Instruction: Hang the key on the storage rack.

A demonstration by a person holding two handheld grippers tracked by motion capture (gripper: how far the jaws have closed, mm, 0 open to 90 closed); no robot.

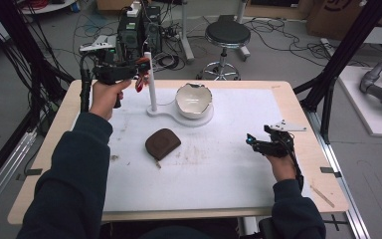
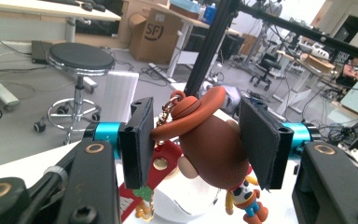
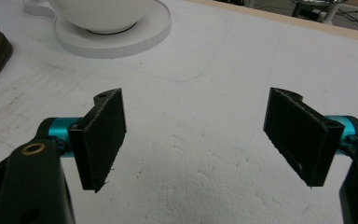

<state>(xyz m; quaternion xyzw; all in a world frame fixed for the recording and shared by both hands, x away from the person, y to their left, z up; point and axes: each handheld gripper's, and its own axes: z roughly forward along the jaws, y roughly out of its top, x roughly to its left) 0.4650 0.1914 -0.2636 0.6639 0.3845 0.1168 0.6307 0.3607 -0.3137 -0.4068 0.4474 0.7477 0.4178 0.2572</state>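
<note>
High view, left to right: left gripper [image 1: 138, 69] raised at the counter's [image 1: 298, 104] far-left edge beside the white post [image 1: 150, 82], jaws clamped on a brown cowboy-figure keychain [image 2: 212, 140]; bowl [image 1: 194, 99] on its white stand, brown pouch [image 1: 162, 143] mid-counter. Right gripper [image 1: 251, 141] low near the right edge, jaws wide and empty over open white mat [image 3: 205, 140]. Legible writing: "SF" on a cardboard box [image 2: 156, 35], left gripper view.

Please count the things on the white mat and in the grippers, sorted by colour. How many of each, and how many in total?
White: 2, the bowl and the stand with its post
Brown: 2, the pouch on the mat and the cowboy keychain figure between the left gripper's jaws
Total: 4
</note>
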